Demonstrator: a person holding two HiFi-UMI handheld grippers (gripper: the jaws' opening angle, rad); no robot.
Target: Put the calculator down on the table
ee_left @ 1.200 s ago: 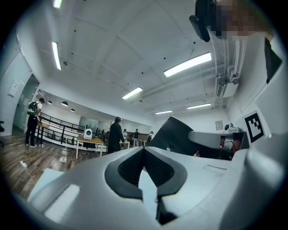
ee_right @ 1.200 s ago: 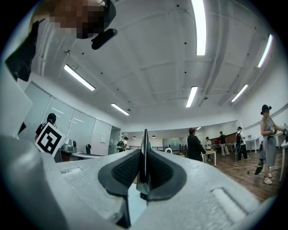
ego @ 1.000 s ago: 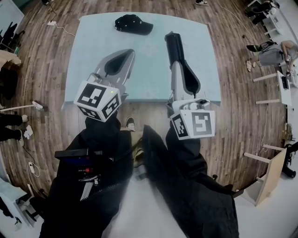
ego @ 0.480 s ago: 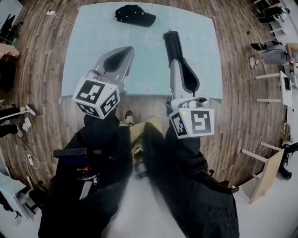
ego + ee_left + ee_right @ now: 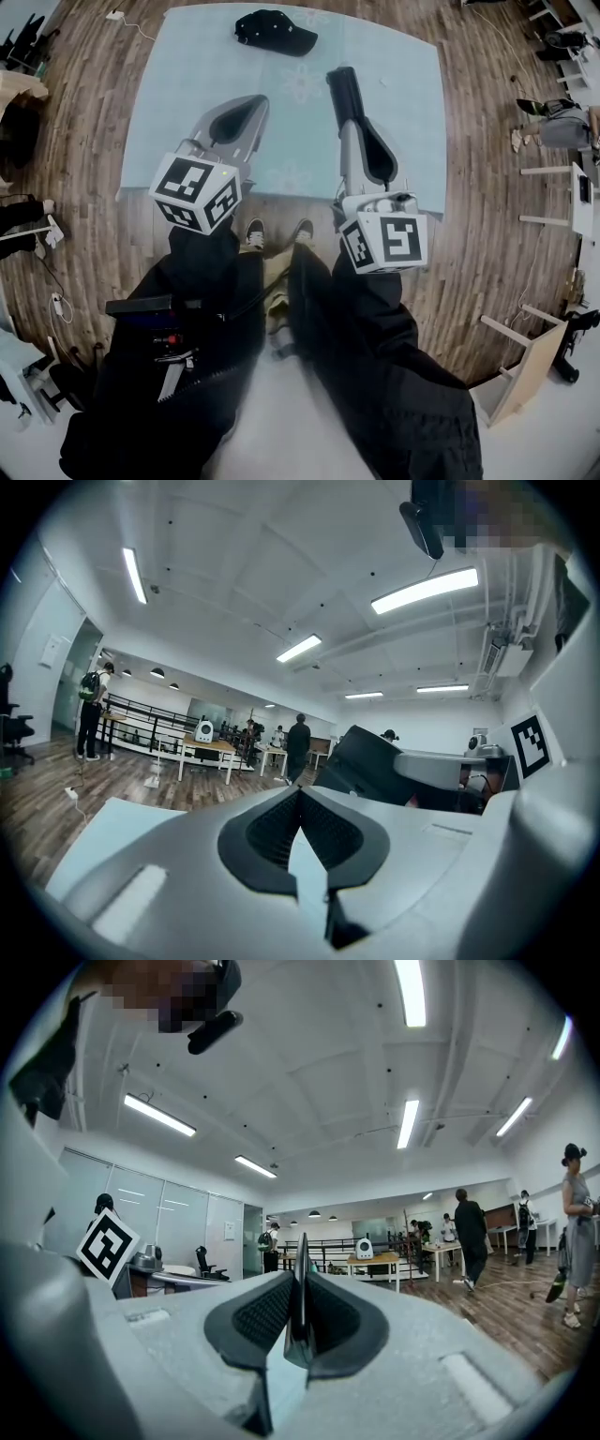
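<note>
A dark, flat calculator (image 5: 343,89) sticks out forward from my right gripper (image 5: 352,120), which is shut on it above the light-blue table (image 5: 178,103). The right gripper view shows the calculator (image 5: 300,1288) edge-on, as a thin upright plate clamped between the ribbed pads. My left gripper (image 5: 255,103) hovers level beside it on the left, shut with nothing in it; its jaws meet at the tip (image 5: 300,794). From the left gripper view the calculator (image 5: 370,766) and the right gripper show at the right.
A black cap (image 5: 274,31) lies at the table's far edge. The near table edge (image 5: 281,192) runs under both grippers, with my shoes (image 5: 255,232) on the wood floor below. Distant desks, chairs and people stand around the room.
Both grippers have sunk a little toward the table, side by side, with the calculator still clamped in the right one. The head view has shifted, so both shoes show.
</note>
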